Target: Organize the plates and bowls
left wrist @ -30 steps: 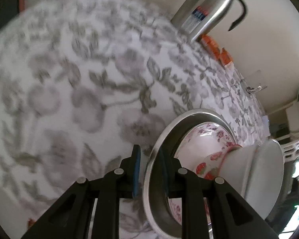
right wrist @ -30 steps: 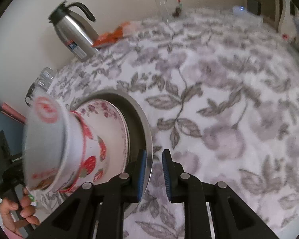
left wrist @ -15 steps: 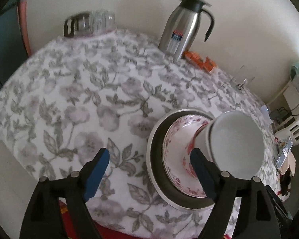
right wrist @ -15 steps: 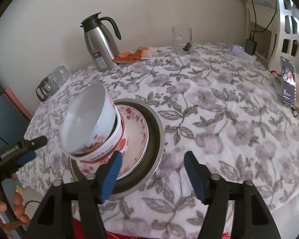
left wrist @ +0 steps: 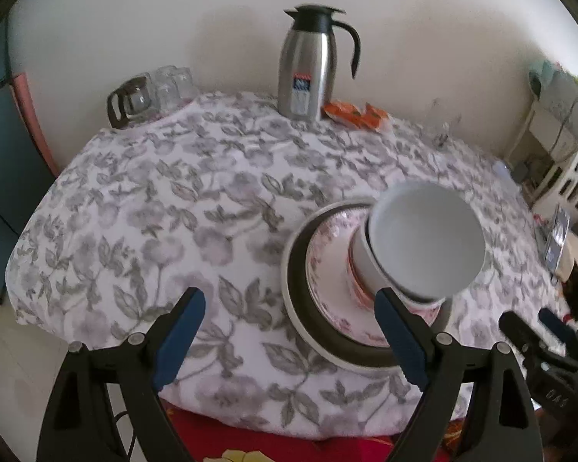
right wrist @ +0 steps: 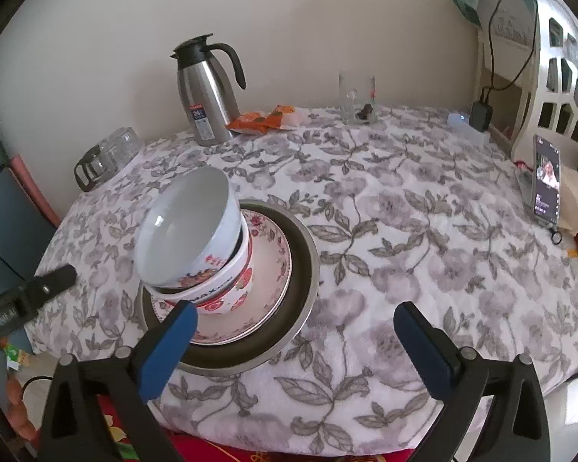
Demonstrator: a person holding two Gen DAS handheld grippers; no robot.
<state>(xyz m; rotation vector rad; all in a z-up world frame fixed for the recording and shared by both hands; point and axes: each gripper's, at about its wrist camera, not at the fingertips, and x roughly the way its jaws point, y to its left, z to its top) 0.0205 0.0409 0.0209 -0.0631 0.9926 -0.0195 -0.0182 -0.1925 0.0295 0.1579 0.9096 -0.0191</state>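
Here, in the left wrist view, your left gripper point(left wrist: 289, 331) hung with its blue pads spread wide and nothing between them, above the near edge of the floral tablecloth point(left wrist: 173, 200). The stack sat just ahead: a metal tray point(left wrist: 294, 308) bearing a pink-patterned plate point(left wrist: 327, 269), with the white bowl point(left wrist: 424, 246) on top. From the right wrist view, your right gripper point(right wrist: 293, 342) was likewise spread wide and empty, the white bowl point(right wrist: 185, 231) nested tilted in a strawberry bowl point(right wrist: 231, 288). A steel carafe point(right wrist: 208, 92) stood by the wall.
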